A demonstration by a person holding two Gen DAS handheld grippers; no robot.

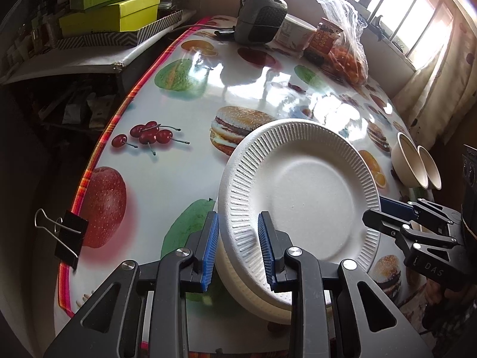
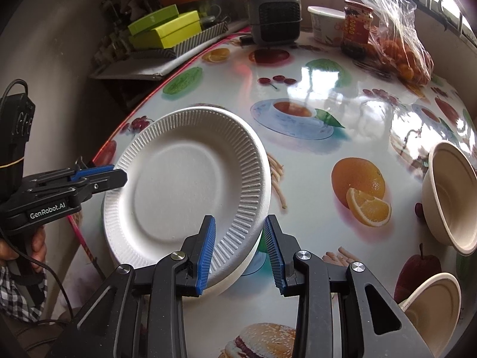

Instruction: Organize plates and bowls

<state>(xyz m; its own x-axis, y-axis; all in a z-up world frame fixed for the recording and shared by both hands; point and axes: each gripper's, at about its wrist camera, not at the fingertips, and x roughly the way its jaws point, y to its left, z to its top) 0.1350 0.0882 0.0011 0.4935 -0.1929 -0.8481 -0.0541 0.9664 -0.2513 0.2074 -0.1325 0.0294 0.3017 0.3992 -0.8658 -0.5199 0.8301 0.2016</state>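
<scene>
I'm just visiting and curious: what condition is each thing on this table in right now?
Top plate: tilted, on a plate stack.
Left hand-held gripper: shut on the top plate's rim.
Right hand-held gripper: shut on the top plate's opposite rim.
Two bowls: empty, side by side.
Plastic bag: holding orange fruit.

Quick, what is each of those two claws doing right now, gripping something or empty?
Left gripper: closed on the rim of the white plate.
Right gripper: closed on the opposite rim of the same plate.
</scene>
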